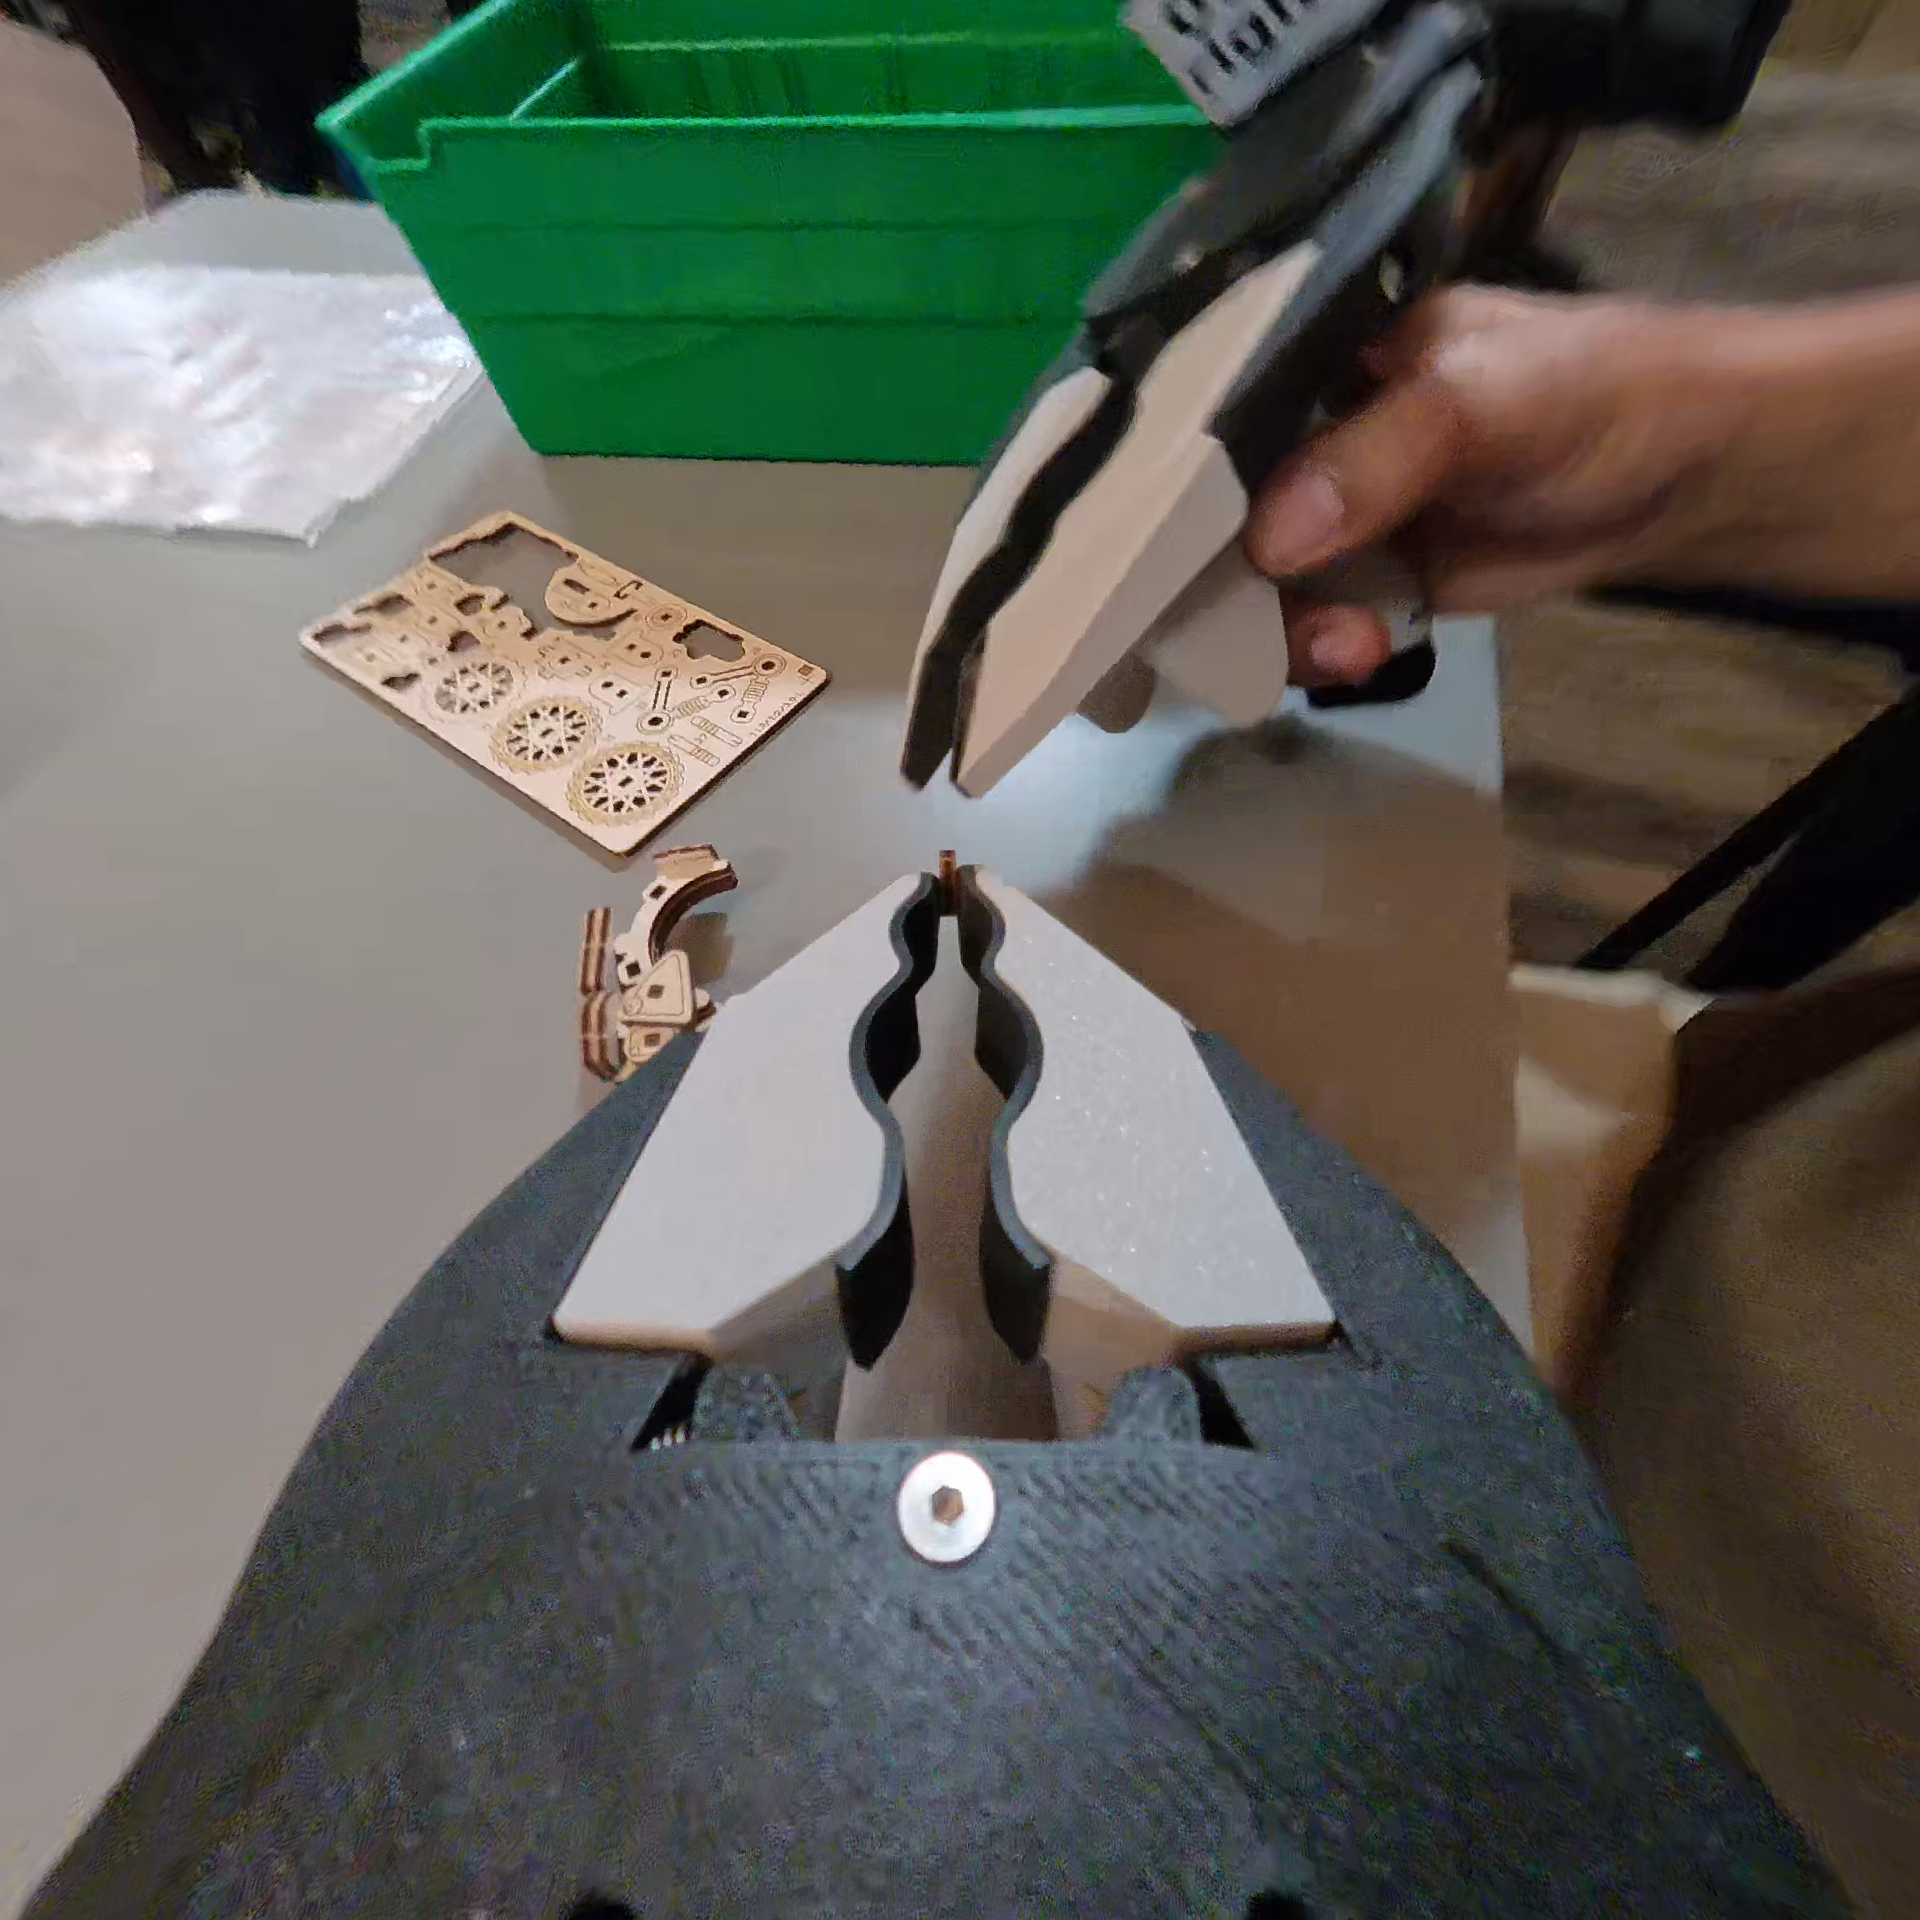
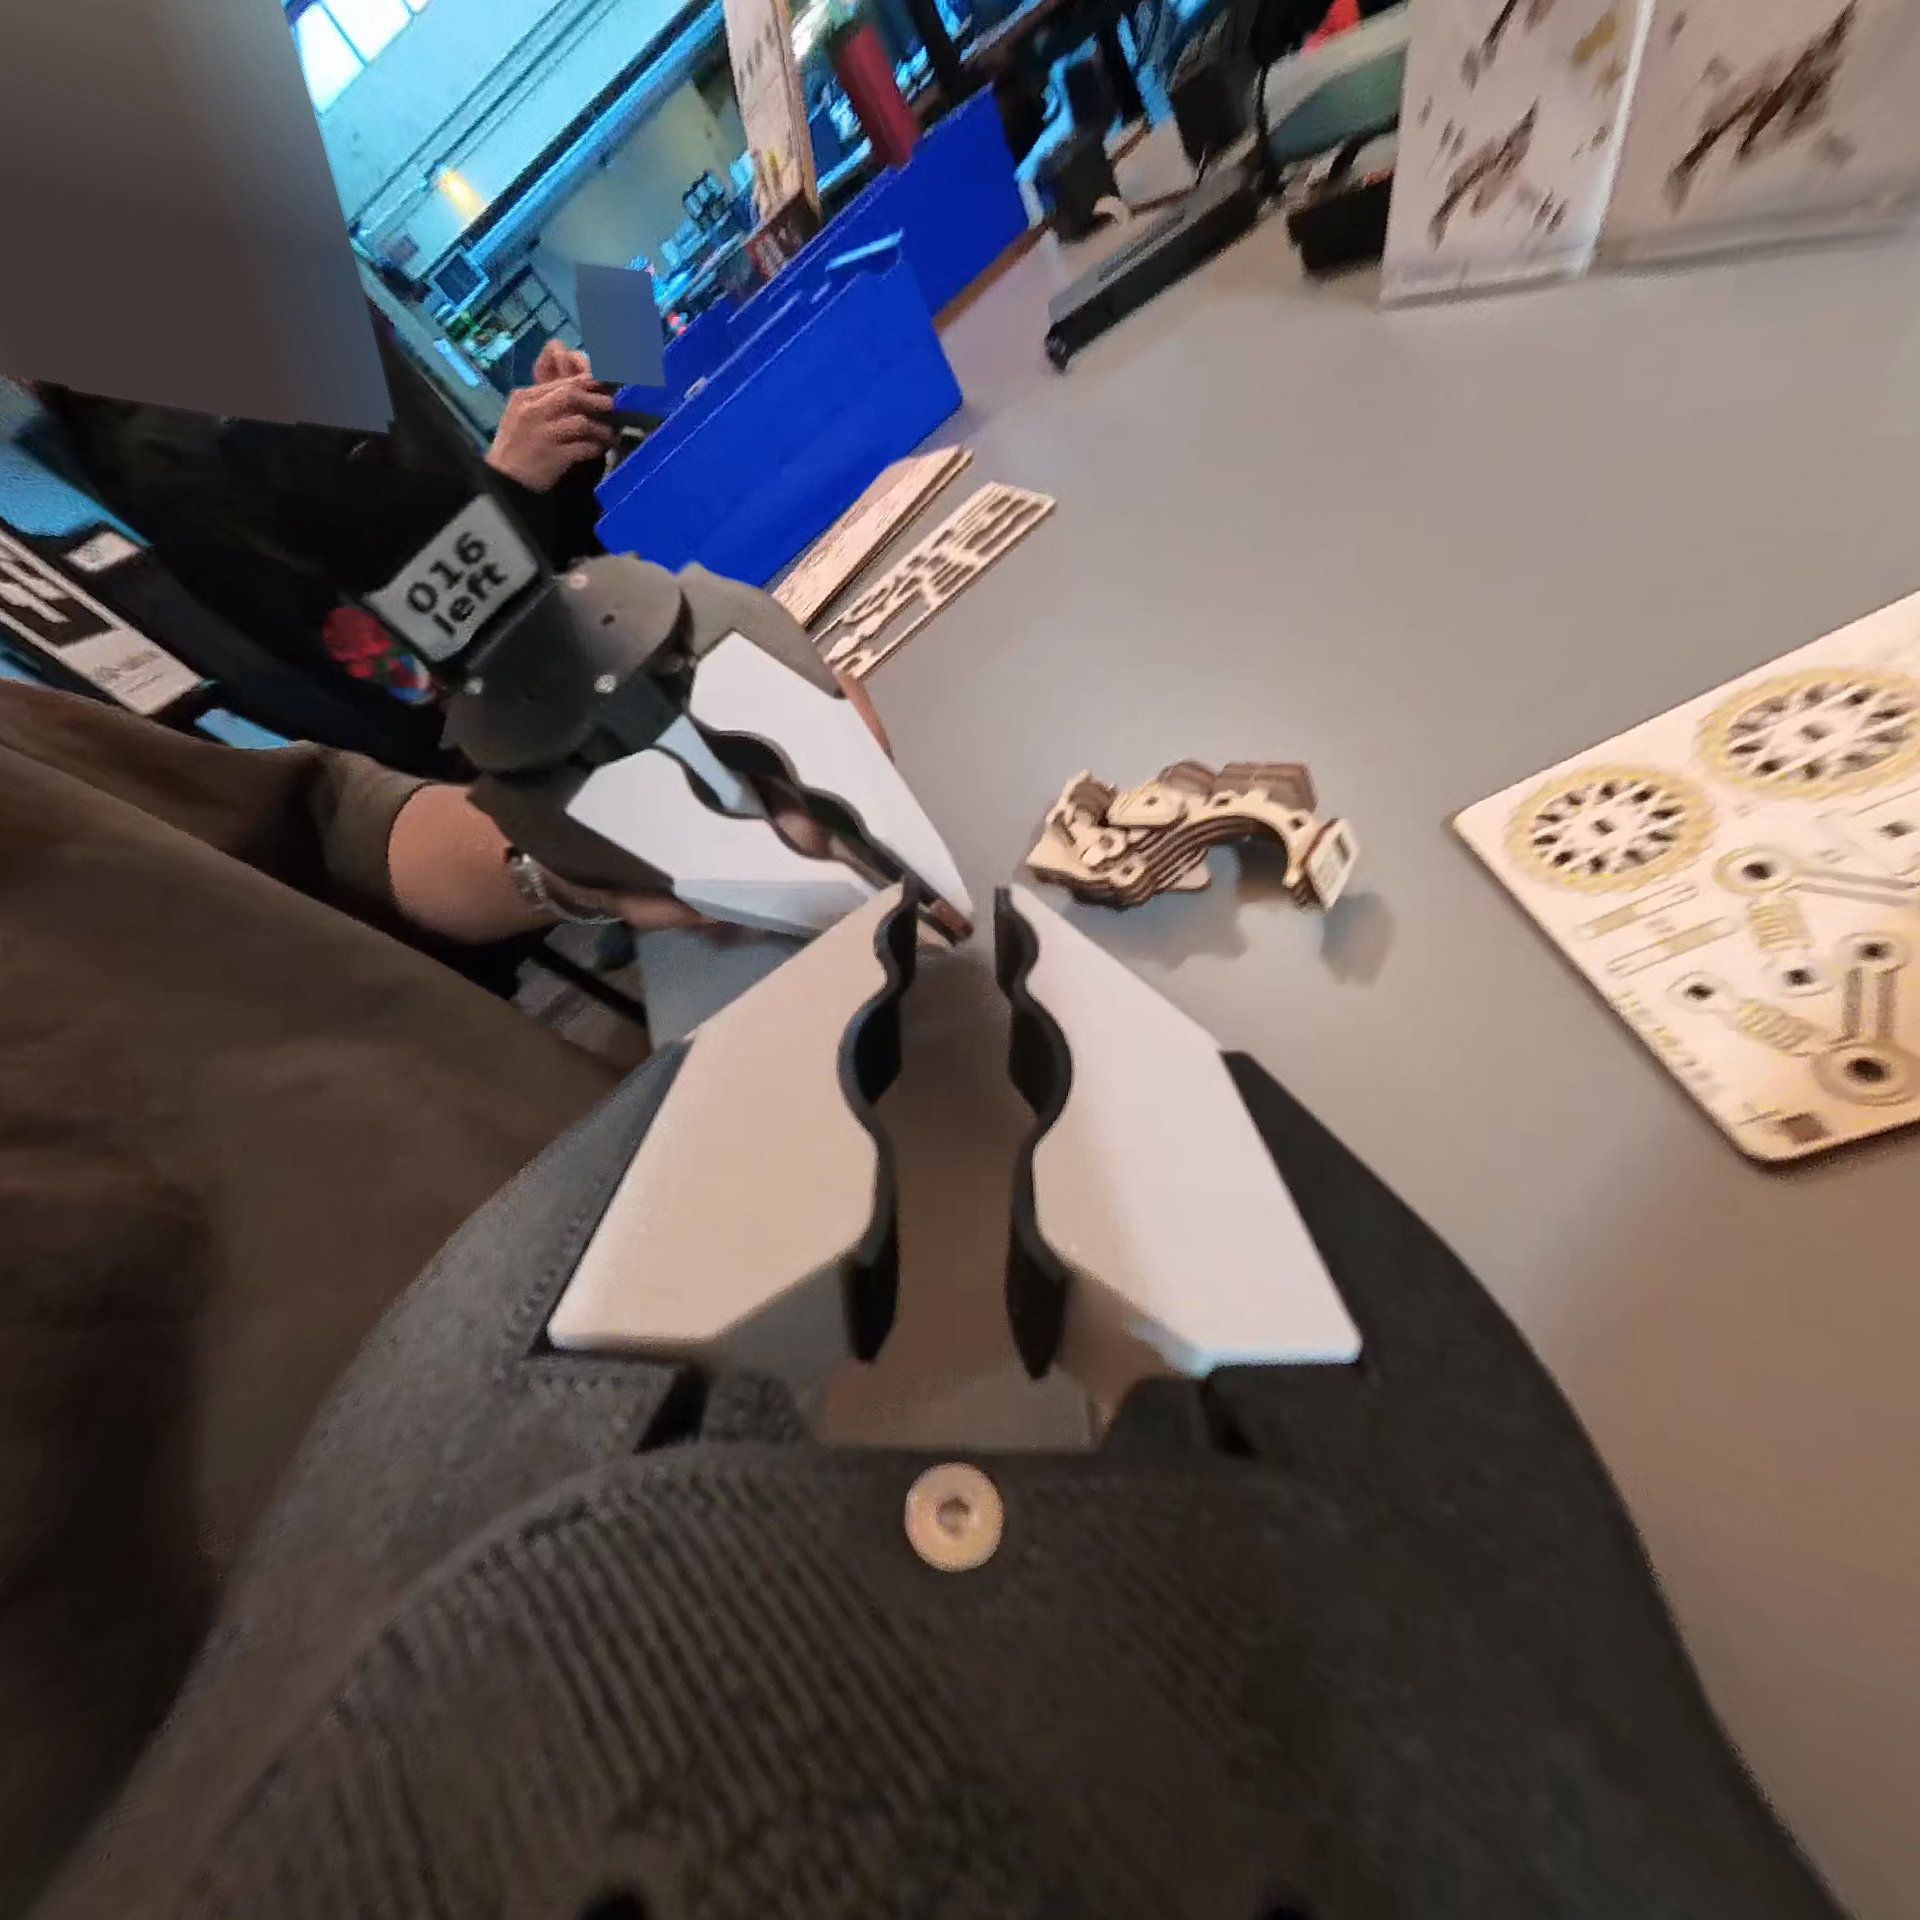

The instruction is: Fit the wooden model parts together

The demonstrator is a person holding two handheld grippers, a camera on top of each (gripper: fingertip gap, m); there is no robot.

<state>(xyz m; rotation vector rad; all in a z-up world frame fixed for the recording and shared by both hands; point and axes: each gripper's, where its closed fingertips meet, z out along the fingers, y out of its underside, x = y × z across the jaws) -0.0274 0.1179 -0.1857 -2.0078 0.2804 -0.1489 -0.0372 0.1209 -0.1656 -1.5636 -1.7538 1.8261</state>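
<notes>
My left gripper (image 1: 947, 883) is shut on a small thin wooden piece (image 1: 947, 867) that sticks out just past its tips, held above the grey table (image 1: 260, 1143). My right gripper (image 2: 951, 914) is open a little and empty. In the left wrist view it (image 1: 943, 779) points down just above the held piece. In the right wrist view the left gripper's fingers (image 2: 810, 748) come in from the left and their tips meet the gap between my right tips. A partly built wooden model (image 1: 649, 966) (image 2: 1184, 831) lies on the table beside them. A laser-cut wooden parts sheet (image 1: 566, 681) (image 2: 1745, 883) lies farther out.
A green bin (image 1: 779, 260) stands at the back of the table, with a clear plastic bag (image 1: 208, 395) to its left. A cardboard box (image 1: 1590, 1091) sits past the table's right edge. Blue bins (image 2: 790, 416) and more wooden sheets (image 2: 925, 561) lie farther off. A person is seated nearby.
</notes>
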